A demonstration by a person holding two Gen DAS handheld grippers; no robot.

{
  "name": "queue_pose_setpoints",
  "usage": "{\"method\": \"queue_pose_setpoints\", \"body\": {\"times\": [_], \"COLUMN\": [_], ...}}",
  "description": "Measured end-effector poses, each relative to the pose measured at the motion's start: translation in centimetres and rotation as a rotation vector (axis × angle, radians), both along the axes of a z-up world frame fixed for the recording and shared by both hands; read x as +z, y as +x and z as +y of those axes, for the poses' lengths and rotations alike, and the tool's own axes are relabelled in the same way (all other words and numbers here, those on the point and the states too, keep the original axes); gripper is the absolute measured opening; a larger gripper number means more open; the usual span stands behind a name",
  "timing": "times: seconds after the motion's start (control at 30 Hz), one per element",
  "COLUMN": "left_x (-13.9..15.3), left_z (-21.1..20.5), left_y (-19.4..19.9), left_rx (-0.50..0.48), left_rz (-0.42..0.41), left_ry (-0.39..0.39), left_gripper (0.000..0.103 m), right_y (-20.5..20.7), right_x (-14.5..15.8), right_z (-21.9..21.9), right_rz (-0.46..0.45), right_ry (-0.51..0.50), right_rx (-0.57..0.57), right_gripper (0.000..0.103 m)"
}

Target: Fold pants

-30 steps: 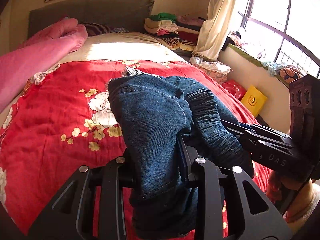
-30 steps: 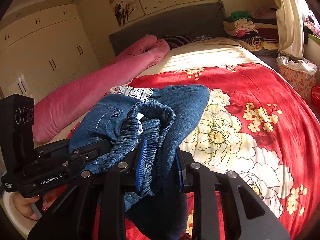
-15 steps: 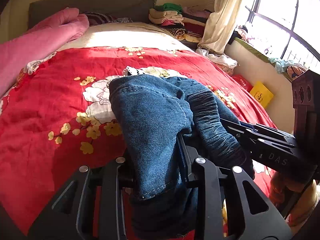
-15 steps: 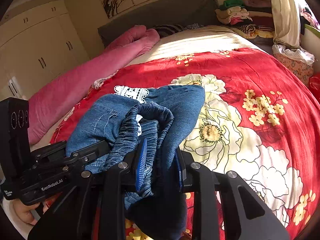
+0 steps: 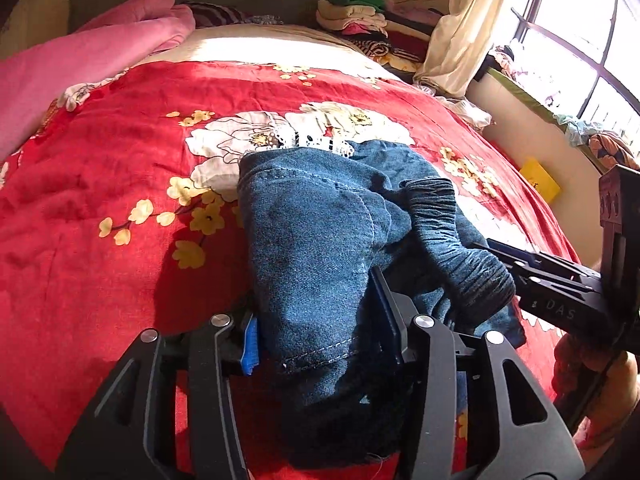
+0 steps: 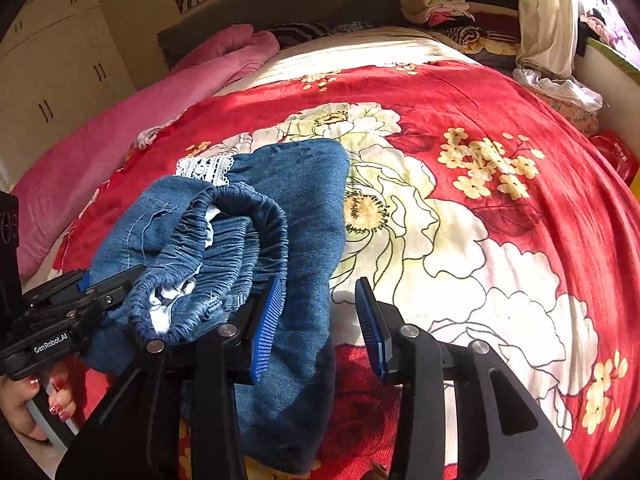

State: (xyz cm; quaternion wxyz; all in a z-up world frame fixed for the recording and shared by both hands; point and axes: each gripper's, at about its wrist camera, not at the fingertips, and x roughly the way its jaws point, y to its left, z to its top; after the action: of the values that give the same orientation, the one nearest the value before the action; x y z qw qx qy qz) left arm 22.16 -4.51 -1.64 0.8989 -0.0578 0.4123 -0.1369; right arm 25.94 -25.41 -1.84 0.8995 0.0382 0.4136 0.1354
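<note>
Right gripper (image 6: 322,320): jaws spread apart, blue pads bare; denim lies between them and drapes over the left finger, unclamped. Half a second ago these jaws were pinched on the waistband.
Left gripper (image 5: 316,330): jaws parted wider than half a second ago, with the folded denim edge loose between them; I judge the grip released.
Pants (image 5: 320,236): a folded blue denim bundle lying on the red floral bedspread (image 5: 100,184), just ahead of both grippers, its lace trim (image 6: 206,168) at the far edge.
Handling: soft, limp, fairly heavy cloth that sags and bunches; not fragile, not slippery.
Where to hold: probably the elastic waistband (image 6: 244,232) or a stitched hem, where layers are thick.
Change in position: the bundle now sits lower on the bedspread.
Beyond the pants: pink quilt (image 6: 120,120) to the left, stacked clothes (image 5: 360,16) past the bedspread's far edge.
</note>
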Motion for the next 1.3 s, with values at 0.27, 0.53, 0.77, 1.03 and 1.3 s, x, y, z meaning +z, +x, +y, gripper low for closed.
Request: {"method": "queue_pose_setpoints", "body": {"times": [0.27, 0.53, 0.77, 1.03, 1.3], "left_x": [2.1, 3.6, 0.8, 0.7, 1.7], "left_z": [1.1, -0.5, -1.4, -1.0, -1.1], "left_y": [-2.0, -3.3, -2.4, -2.6, -3.7], "left_rx": [0.027, -0.036, -0.057, -0.046, -0.042], "left_rz": [-0.054, -0.095, -0.015, -0.012, -0.026], "left_ry": [-0.032, -0.035, -0.008, -0.003, -0.006], "left_gripper": [0.045, 0.045, 0.047, 0.049, 0.057], "right_y": [-2.3, -1.7, -1.4, -2.3, -4.2], "right_x": [2.8, 0.6, -1.0, 0.0, 1.7], "right_z": [0.6, 2.9, 1.8, 1.5, 0.7], "right_rz": [-0.103, 0.008, 0.056, 0.039, -0.007], "right_ry": [0.027, 0.003, 0.062, 0.06, 0.048], "right_rx": [0.056, 0.138, 0.115, 0.09, 0.062], "right_gripper": [0.039, 0.039, 0.039, 0.052, 0.066]}}
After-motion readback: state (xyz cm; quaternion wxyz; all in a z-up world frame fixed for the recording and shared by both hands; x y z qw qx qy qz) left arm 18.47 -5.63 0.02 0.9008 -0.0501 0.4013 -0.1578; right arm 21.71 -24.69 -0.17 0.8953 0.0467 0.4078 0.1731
